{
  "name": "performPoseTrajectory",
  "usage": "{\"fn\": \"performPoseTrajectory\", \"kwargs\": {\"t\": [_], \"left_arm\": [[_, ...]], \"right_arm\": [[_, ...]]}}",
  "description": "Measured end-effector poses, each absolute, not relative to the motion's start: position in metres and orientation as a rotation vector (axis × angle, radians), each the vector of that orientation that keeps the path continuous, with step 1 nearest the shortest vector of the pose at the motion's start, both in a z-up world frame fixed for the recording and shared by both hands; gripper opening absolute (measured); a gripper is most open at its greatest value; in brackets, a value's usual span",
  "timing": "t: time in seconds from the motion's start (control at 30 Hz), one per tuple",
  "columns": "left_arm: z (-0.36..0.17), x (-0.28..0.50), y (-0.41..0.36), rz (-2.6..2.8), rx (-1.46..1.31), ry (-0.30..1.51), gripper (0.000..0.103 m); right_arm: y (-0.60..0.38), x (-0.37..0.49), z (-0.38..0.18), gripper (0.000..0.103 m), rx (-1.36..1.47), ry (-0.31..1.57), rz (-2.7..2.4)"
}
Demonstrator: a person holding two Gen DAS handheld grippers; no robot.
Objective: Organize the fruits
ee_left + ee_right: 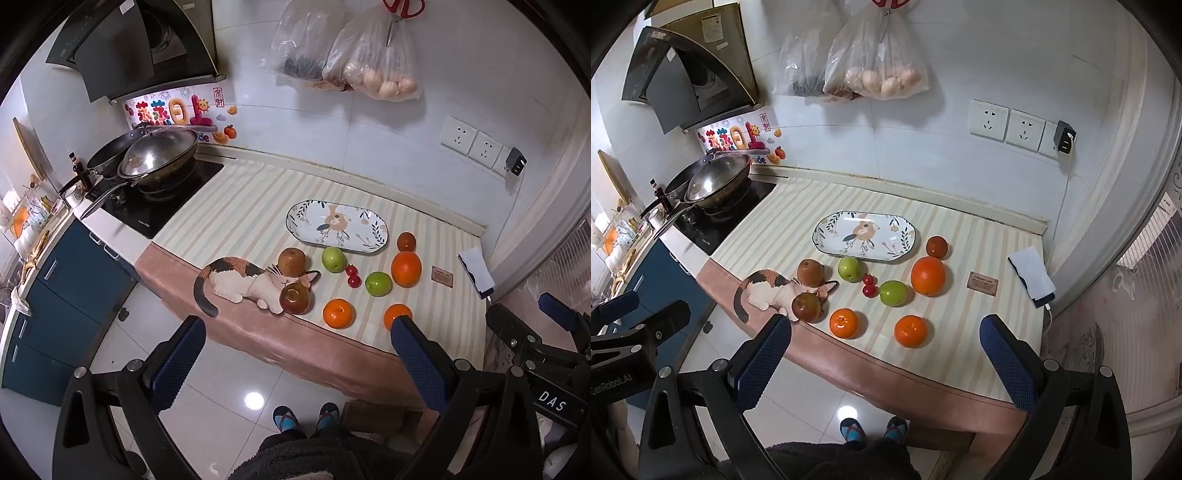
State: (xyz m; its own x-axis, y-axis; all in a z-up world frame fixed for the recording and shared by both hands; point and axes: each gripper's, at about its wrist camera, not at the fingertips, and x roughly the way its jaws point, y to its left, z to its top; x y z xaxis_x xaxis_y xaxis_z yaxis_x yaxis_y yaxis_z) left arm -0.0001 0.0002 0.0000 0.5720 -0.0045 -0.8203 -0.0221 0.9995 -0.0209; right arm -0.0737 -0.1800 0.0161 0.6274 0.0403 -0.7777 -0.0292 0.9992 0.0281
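Orange mandarins sit nearest worktop front edge; plate empty. Both grippers, left & right, spread wide, holding nothing. Approach straight, squeeze gently.

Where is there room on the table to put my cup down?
The striped cloth lies bare between the stove and the oval plate, and along the wall behind the plate. It is crowded in front of the plate, where the fruits cluster from the cat picture to the big orange.
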Motion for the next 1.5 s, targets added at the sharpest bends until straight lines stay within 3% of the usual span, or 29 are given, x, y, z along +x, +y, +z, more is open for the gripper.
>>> {"fn": "performPoseTrajectory", "kwargs": {"t": [1.5], "left_arm": [[-0.002, 0.0, -0.004, 0.01, -0.029, 0.956, 0.103]], "right_arm": [[-0.169, -0.08, 0.017, 0.103, 0.028, 0.897, 0.076]]}}
